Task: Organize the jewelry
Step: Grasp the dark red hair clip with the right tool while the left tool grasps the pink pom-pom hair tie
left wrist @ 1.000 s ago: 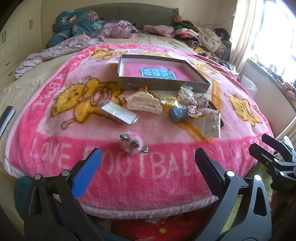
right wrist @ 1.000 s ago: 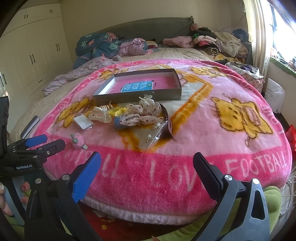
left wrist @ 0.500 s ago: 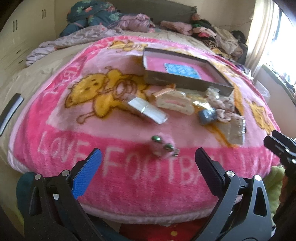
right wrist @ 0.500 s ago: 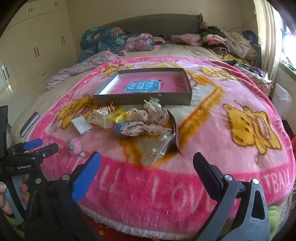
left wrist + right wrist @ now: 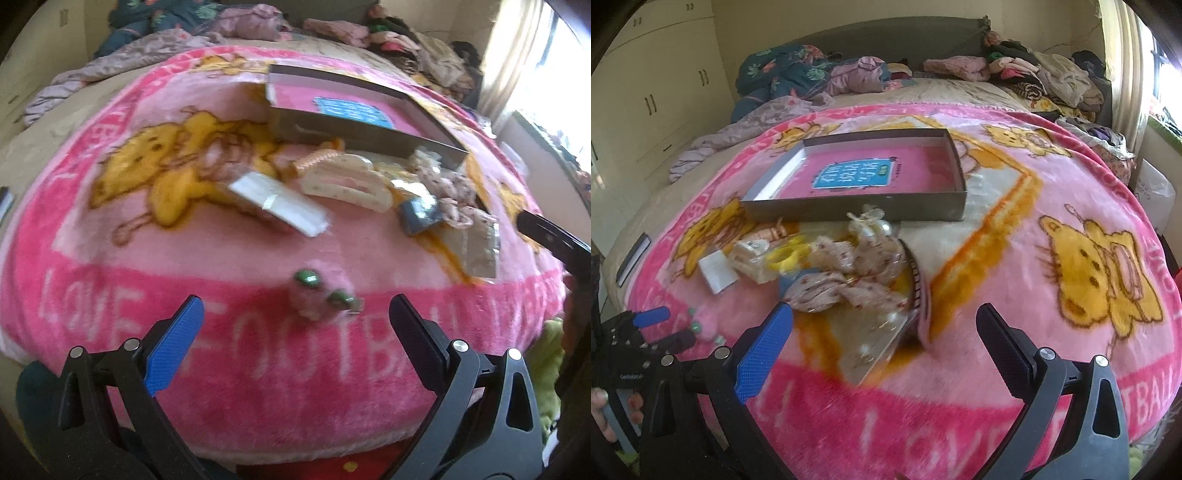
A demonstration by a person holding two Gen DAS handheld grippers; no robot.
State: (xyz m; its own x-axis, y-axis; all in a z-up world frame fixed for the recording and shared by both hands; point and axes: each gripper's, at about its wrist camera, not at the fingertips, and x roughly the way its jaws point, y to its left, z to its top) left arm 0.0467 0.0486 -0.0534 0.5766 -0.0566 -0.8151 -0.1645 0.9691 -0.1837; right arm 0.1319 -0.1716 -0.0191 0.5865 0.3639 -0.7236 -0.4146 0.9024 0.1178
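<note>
A shallow grey box (image 5: 857,206) with a pink floor and blue label lies on the pink blanket; it also shows in the left wrist view (image 5: 354,129). In front of it lies a heap of accessories: a cream claw clip (image 5: 343,181), a silvery packet (image 5: 280,206), spotted fabric scrunchies (image 5: 846,284), a clear earring card (image 5: 875,347) and a blue item (image 5: 419,212). A pink fuzzy clip with green beads (image 5: 321,288) lies apart, just ahead of my open, empty left gripper (image 5: 295,325). My right gripper (image 5: 882,332) is open and empty over the earring card.
The pink blanket (image 5: 1071,206) covers a bed piled with clothes (image 5: 1034,74) at the headboard. White wardrobes (image 5: 646,92) stand to the left, a window to the right. A dark flat object (image 5: 633,258) lies at the bed's left edge.
Both grippers have moved forward toward the heap. The fuzzy clip now lies close between the left fingers' line, and the right gripper is over the earring card. Both stayed open.
</note>
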